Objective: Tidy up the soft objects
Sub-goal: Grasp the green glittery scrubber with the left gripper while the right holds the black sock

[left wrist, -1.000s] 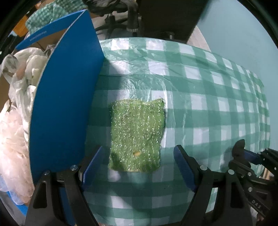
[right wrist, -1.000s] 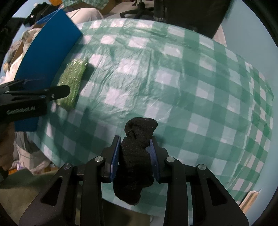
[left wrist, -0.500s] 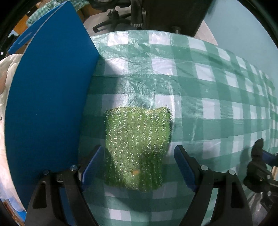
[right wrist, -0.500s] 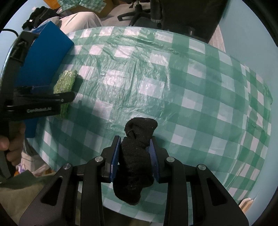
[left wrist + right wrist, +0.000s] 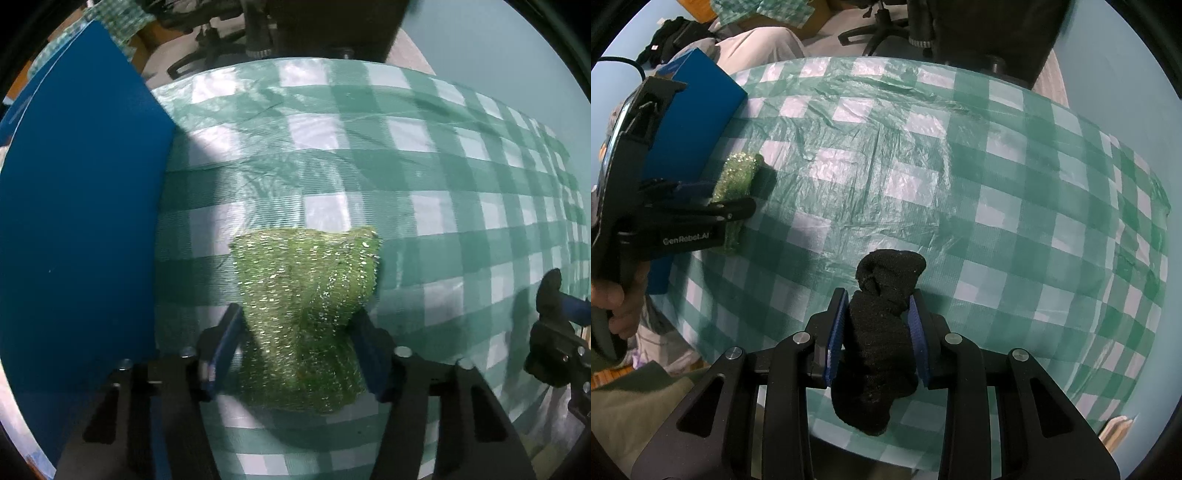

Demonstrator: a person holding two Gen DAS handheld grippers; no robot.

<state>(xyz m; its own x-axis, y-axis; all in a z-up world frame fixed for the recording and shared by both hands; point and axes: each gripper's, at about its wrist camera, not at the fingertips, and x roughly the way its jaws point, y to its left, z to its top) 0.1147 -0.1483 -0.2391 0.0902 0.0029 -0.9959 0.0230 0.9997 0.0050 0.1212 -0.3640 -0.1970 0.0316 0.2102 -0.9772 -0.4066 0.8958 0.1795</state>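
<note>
A sparkly green scrub cloth (image 5: 306, 291) lies on the green-checked tablecloth (image 5: 424, 177), and my left gripper (image 5: 295, 339) is shut on its near end, bunching it. It also shows in the right wrist view (image 5: 735, 181), with the left gripper (image 5: 701, 210) around it at the table's left edge. My right gripper (image 5: 877, 325) is shut on a rolled black sock (image 5: 882, 314) and holds it above the table's near edge. The right gripper also shows at the far right of the left wrist view (image 5: 554, 332).
A blue box flap (image 5: 77, 221) stands upright just left of the green cloth, also seen in the right wrist view (image 5: 690, 122). Office chair bases (image 5: 882, 26) stand beyond the table. The checked tablecloth (image 5: 997, 184) is wrinkled and spreads to the right.
My left gripper moved forward over the green cloth and closed on it; it was open before. The right gripper kept hold of the sock and rose slightly.
</note>
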